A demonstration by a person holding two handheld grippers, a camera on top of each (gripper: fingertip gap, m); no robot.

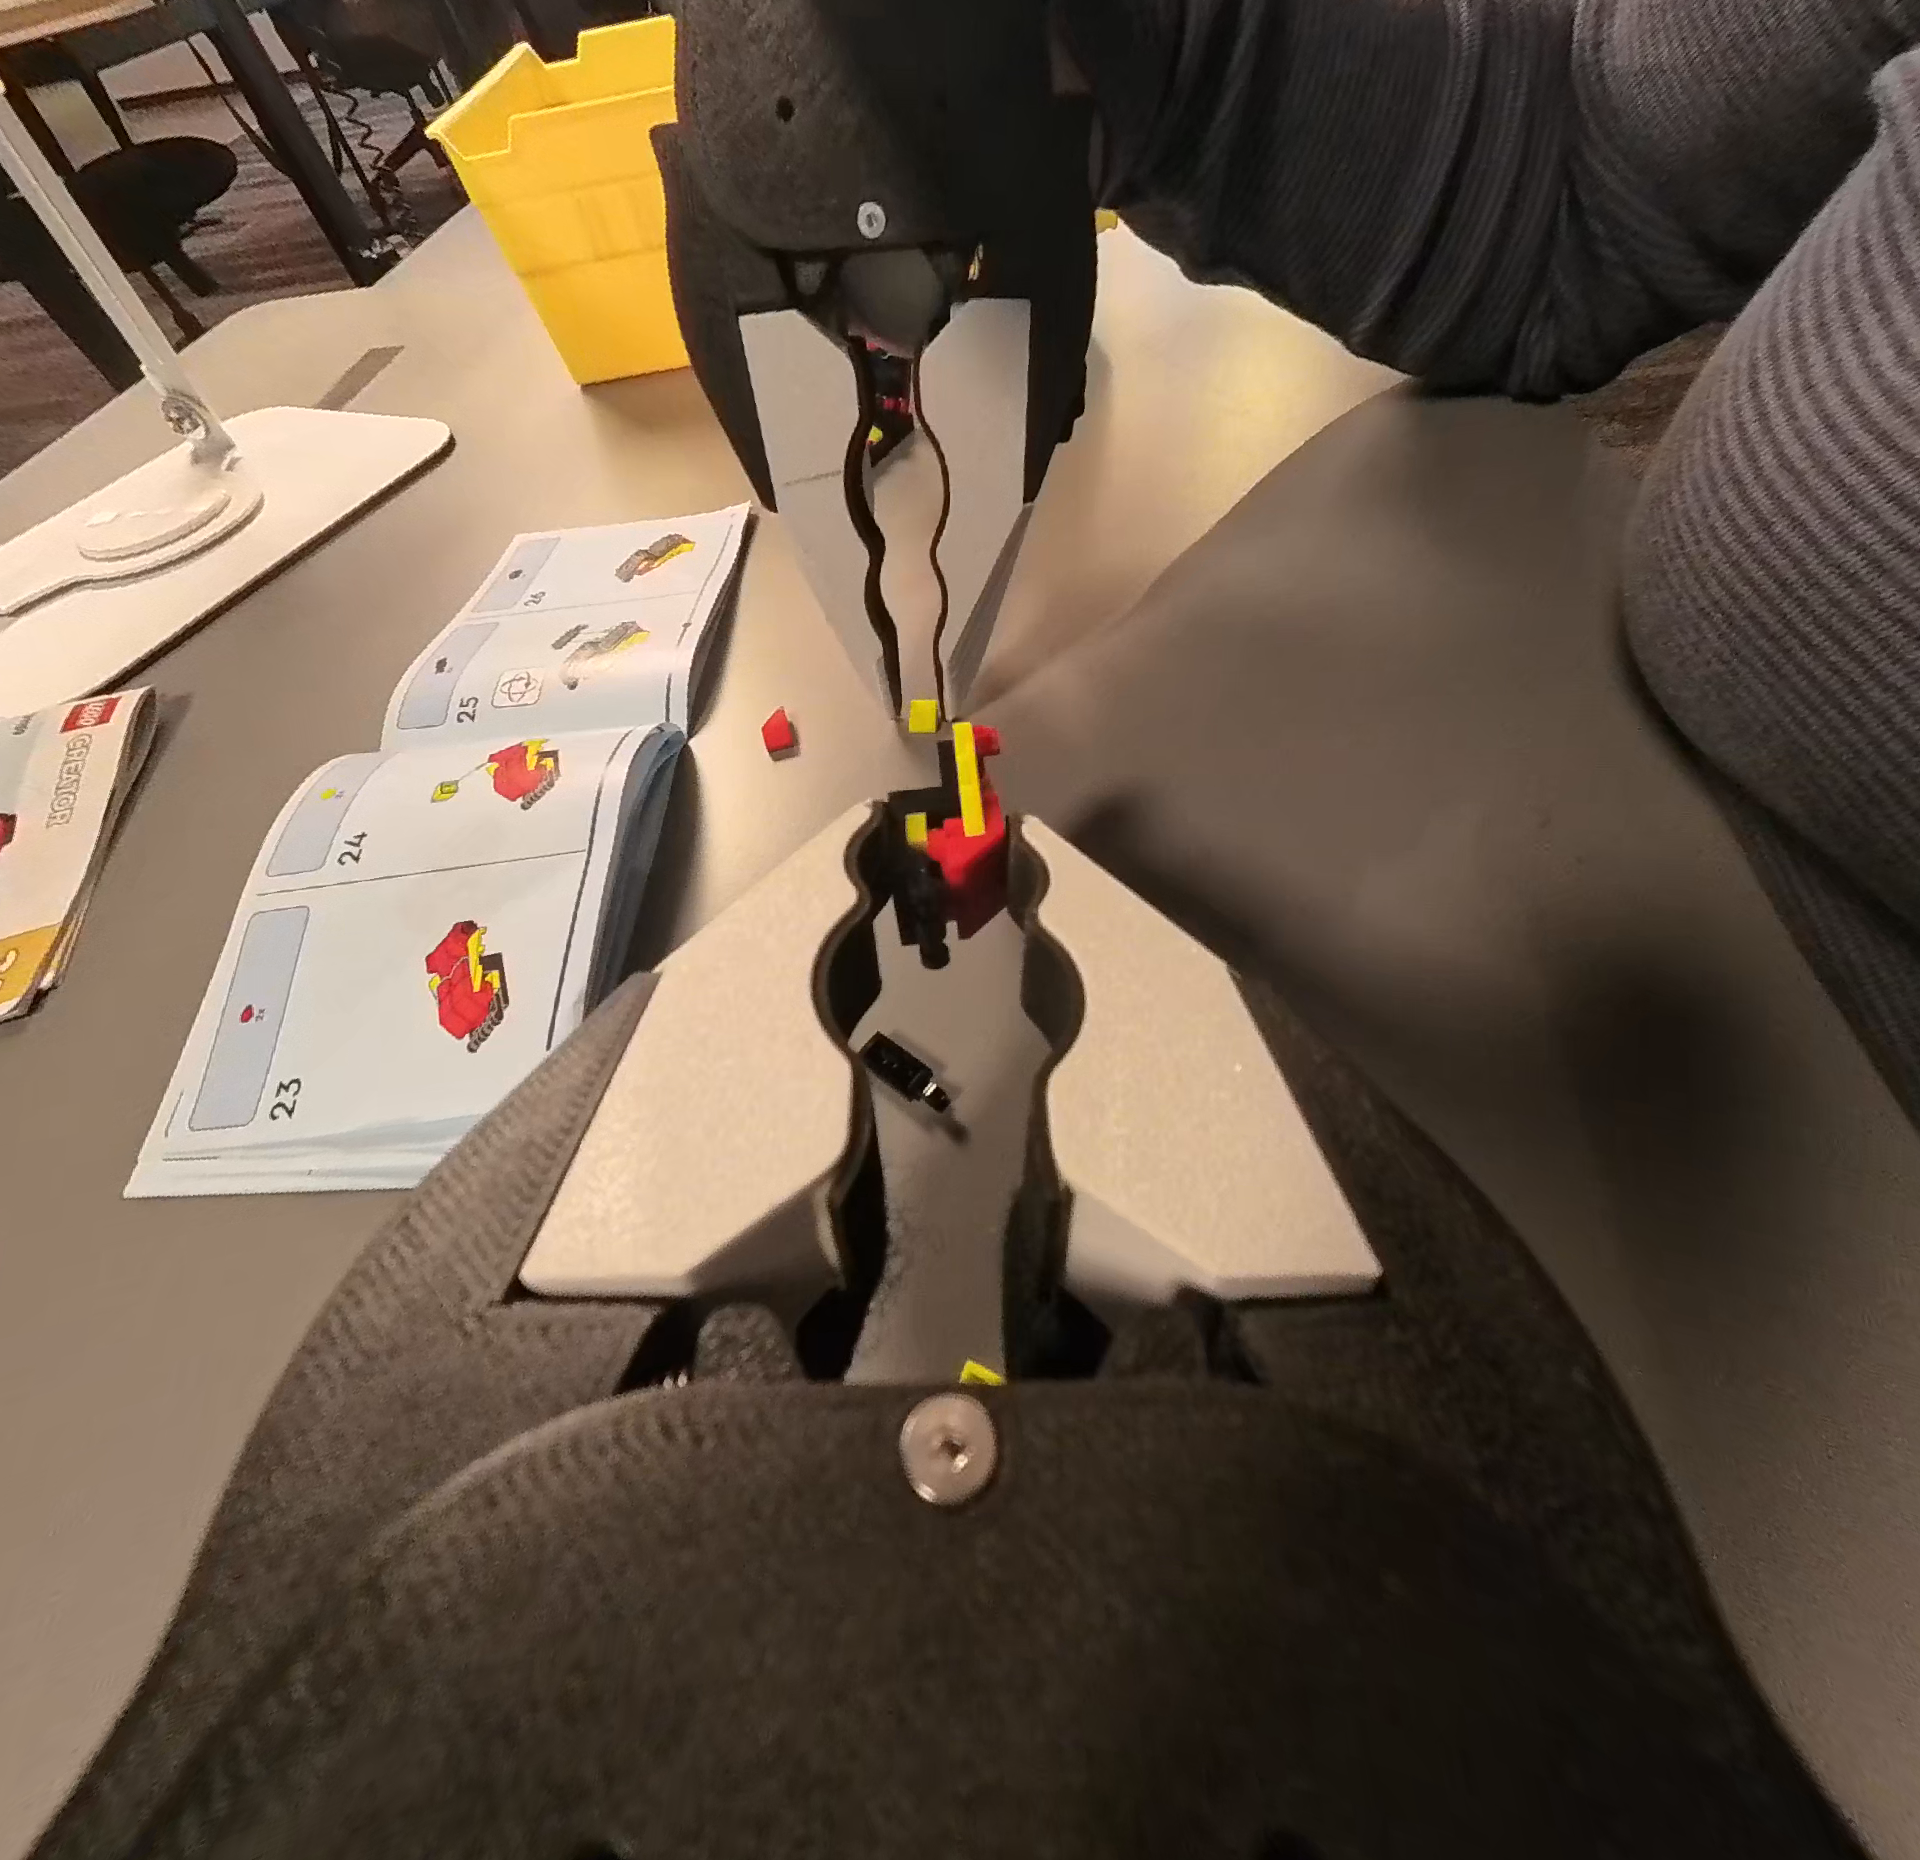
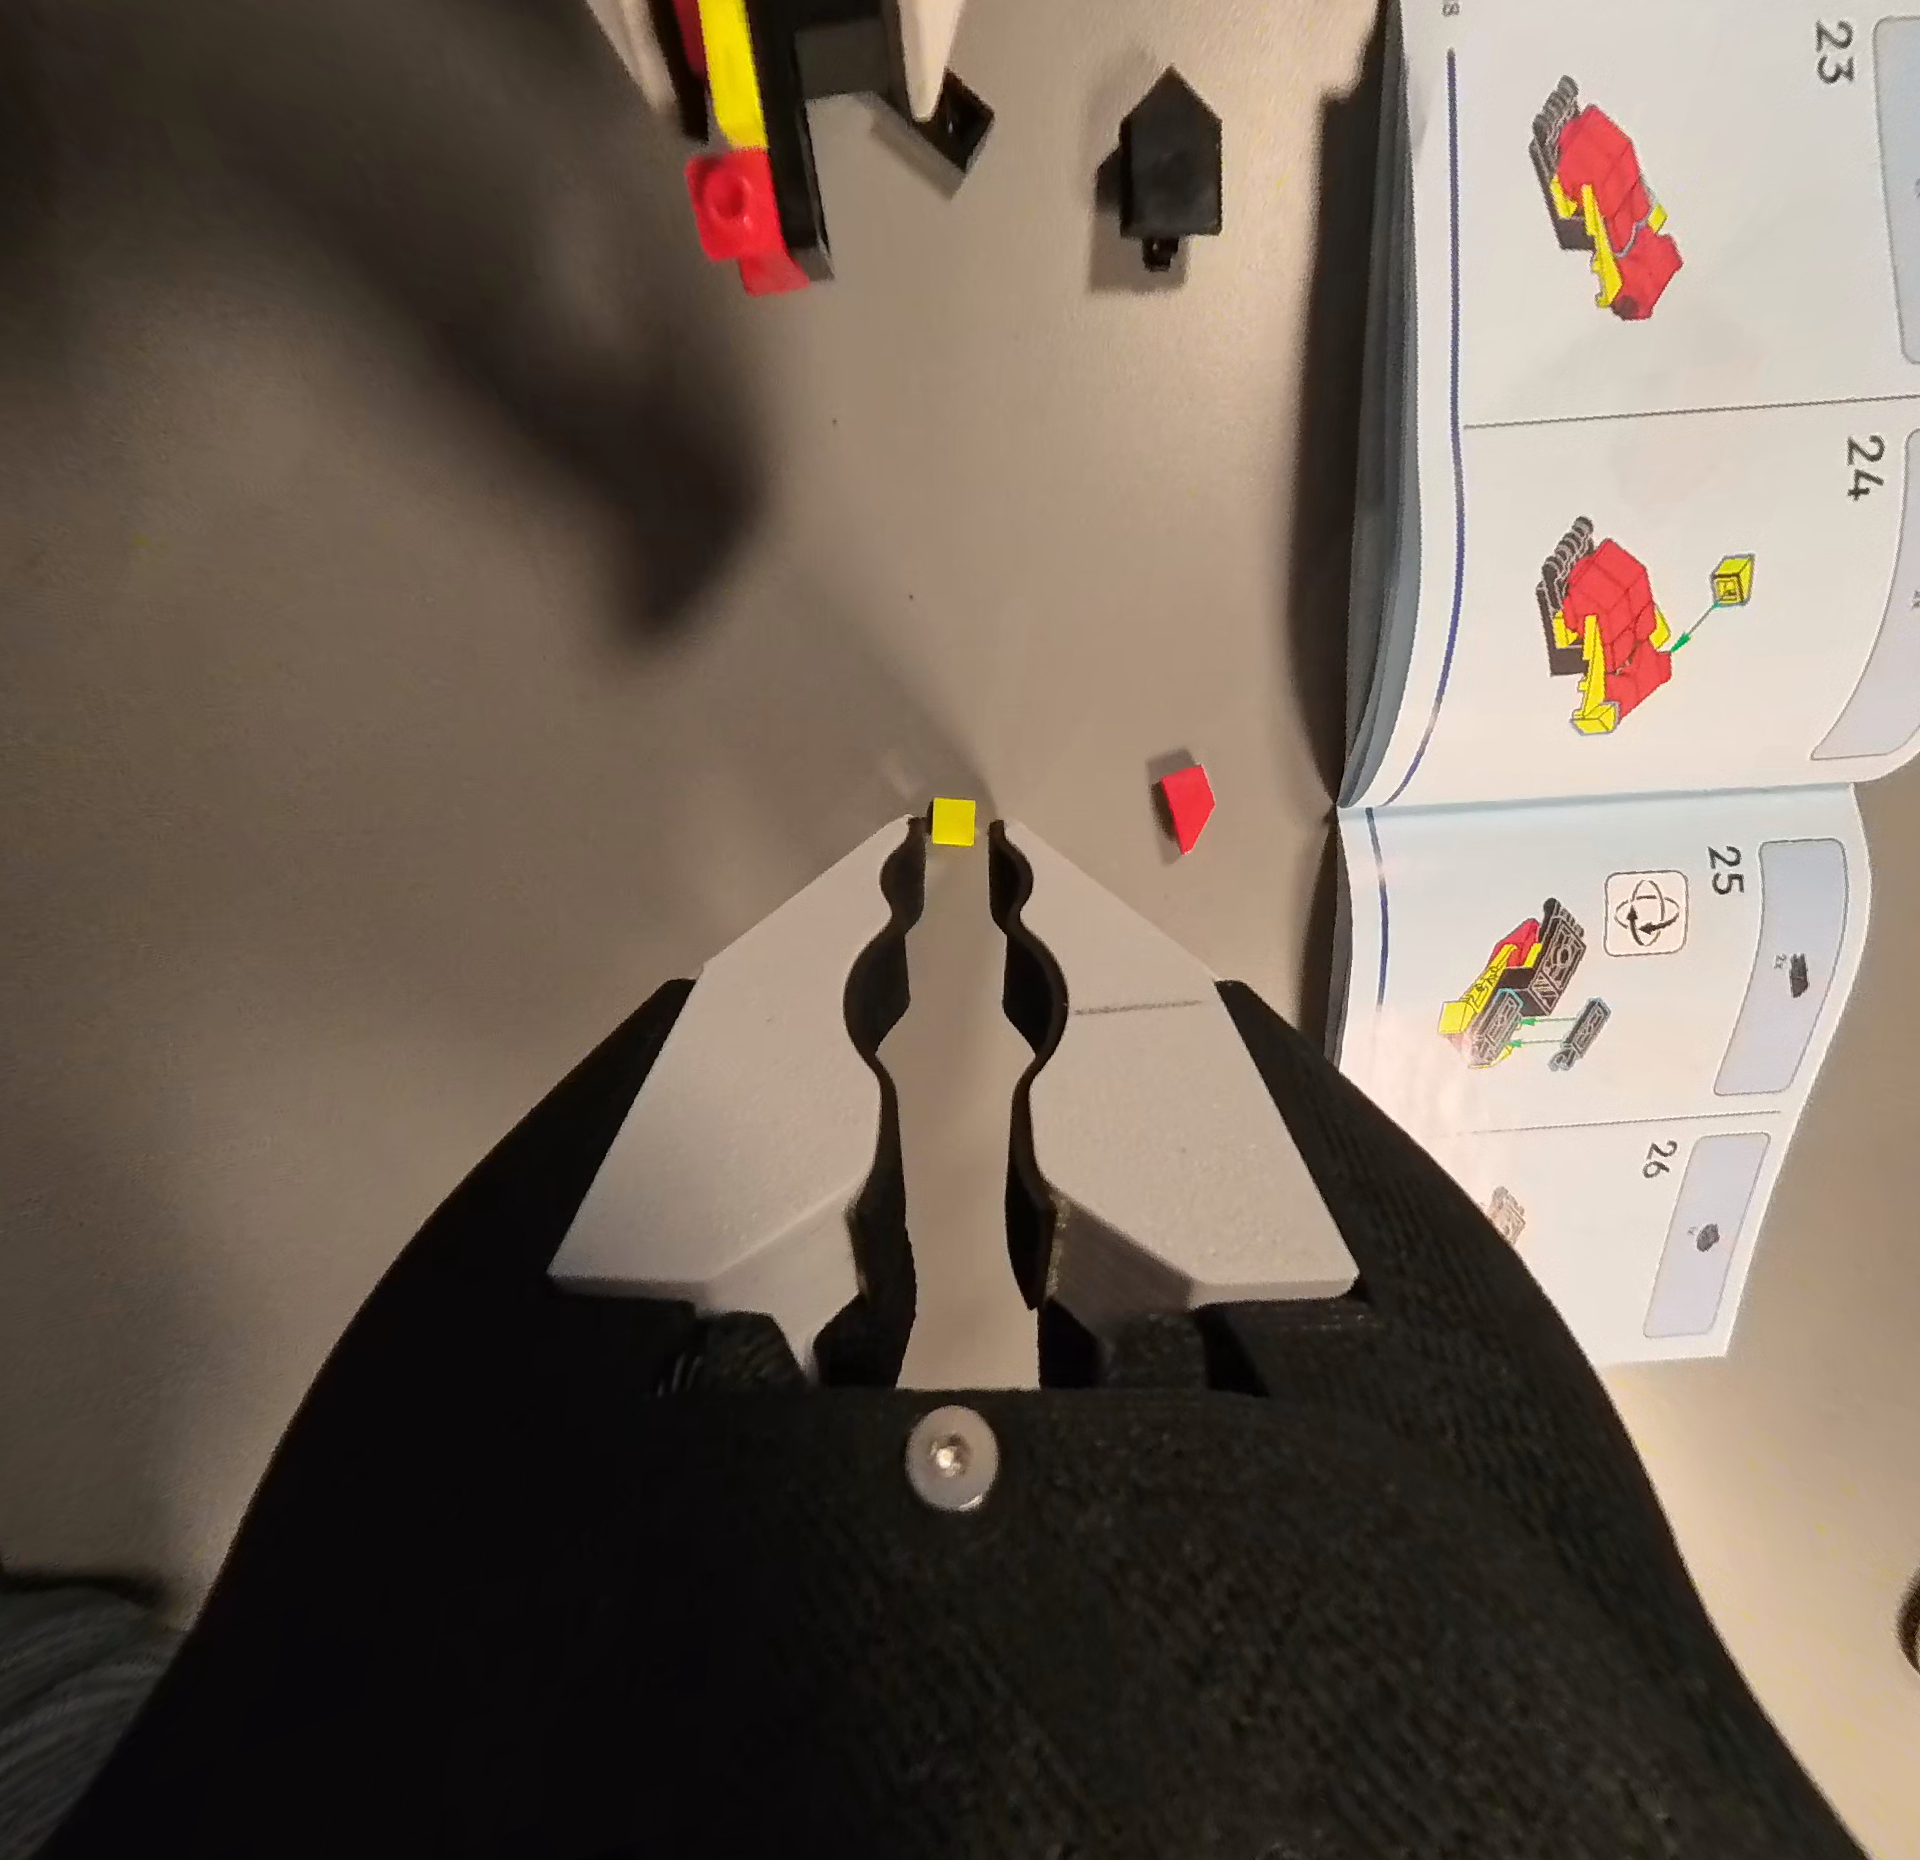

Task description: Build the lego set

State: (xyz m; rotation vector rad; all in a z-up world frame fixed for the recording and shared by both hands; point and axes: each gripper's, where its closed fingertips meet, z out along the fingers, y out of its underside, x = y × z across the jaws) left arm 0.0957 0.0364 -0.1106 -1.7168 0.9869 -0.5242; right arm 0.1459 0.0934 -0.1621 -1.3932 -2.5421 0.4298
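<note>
Small yellow square tile (image 2: 953, 821) lies between the parted right claw (image 2: 954, 834) tips; left claw (image 1: 948, 854) clamps the red-yellow-black brick model (image 1: 961, 865). Only the left view shows the yellow plastic bin (image 1: 582, 210).

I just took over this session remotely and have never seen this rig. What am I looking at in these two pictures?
There is no robot arm: a person holds a two-finger tool in each hand, each with its own camera looking along the fingers. The left view shows the left tool shut on a half-built red, yellow and black model. The right view shows the right tool with a small yellow piece at its fingertips; whether it grips it is unclear. On the grey table lie a loose red piece, a black part and an open instruction booklet.
</note>
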